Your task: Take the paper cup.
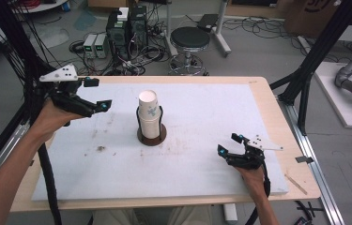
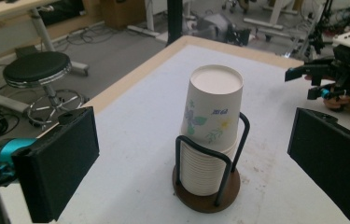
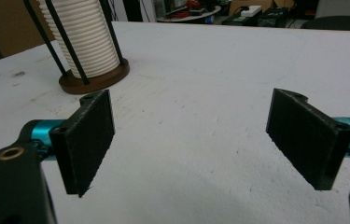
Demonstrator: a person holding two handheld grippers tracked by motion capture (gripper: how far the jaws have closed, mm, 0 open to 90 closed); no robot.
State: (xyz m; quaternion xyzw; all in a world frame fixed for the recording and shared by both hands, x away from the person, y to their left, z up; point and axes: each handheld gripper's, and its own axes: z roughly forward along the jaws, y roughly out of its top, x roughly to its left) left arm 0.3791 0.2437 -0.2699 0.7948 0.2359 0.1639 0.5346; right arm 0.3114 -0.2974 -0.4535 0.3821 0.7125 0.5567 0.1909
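A stack of upside-down white paper cups (image 1: 149, 111) stands in a black wire holder on a round brown base (image 1: 152, 136) at the middle of the table. The top cup (image 2: 212, 105), printed with flowers, sits tilted and higher than the rest. My left gripper (image 1: 97, 93) hovers open to the left of the stack, and its pads (image 2: 60, 163) frame the cups without touching them. My right gripper (image 1: 228, 144) rests open near the front right, low over the board, with nothing between its pads (image 3: 88, 140). The lower cups (image 3: 88, 42) appear at the far left of the right gripper view.
A white board (image 1: 202, 108) covers the wooden table (image 1: 267, 98), with faint dirt marks (image 1: 100, 148) at front left. A black stool (image 1: 190, 40) and boxes with cables (image 1: 126, 28) stand on the floor beyond the far edge. Black frame posts (image 1: 314, 56) rise at both sides.
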